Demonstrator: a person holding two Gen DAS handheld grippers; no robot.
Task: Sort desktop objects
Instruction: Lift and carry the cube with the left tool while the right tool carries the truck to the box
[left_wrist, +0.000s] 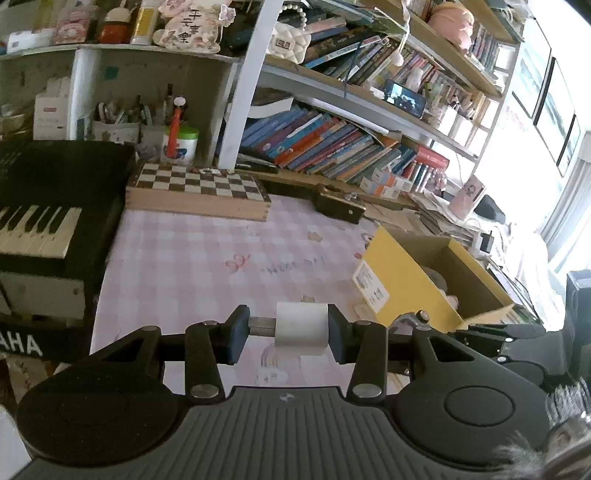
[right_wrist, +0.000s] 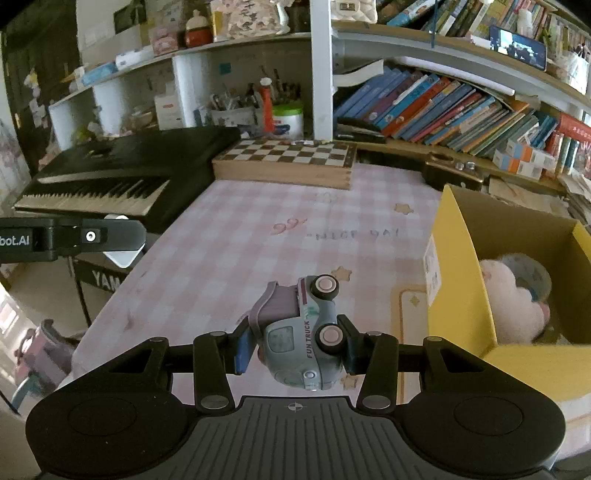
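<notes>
The left gripper (left_wrist: 283, 332) is closed on a small white block (left_wrist: 302, 328) with a grey stub poking out of one side; it is held clear above the pink checked cloth of the table (left_wrist: 207, 258), pinched flat-face to flat-face between the blue-padded fingers (left_wrist: 236, 334). The right gripper (right_wrist: 295, 341) is clamped on a pale blue toy truck (right_wrist: 303, 332), lifted off the table and turned on its side so its wheels face the right-hand finger. The truck looks like hard, light plastic: stiff, probably smooth and a little slippery, and the wheels could roll under pressure, so the body sides are a safer hold than the wheel side. The block seems light and rigid, with parallel faces that suit a firm pinch. The yellow cardboard box (right_wrist: 458, 280) stands open on the right side of the table, just beside the truck. Only the right wrist view looks into it, showing a soft pink plush (right_wrist: 513, 299) already inside; it also catches the left gripper from the side, out over the table's left edge near the black keyboard (right_wrist: 110, 173). The left wrist view shows the block's grip face-on, which the right view cannot, with a chessboard box (left_wrist: 195, 192) at the back
</notes>
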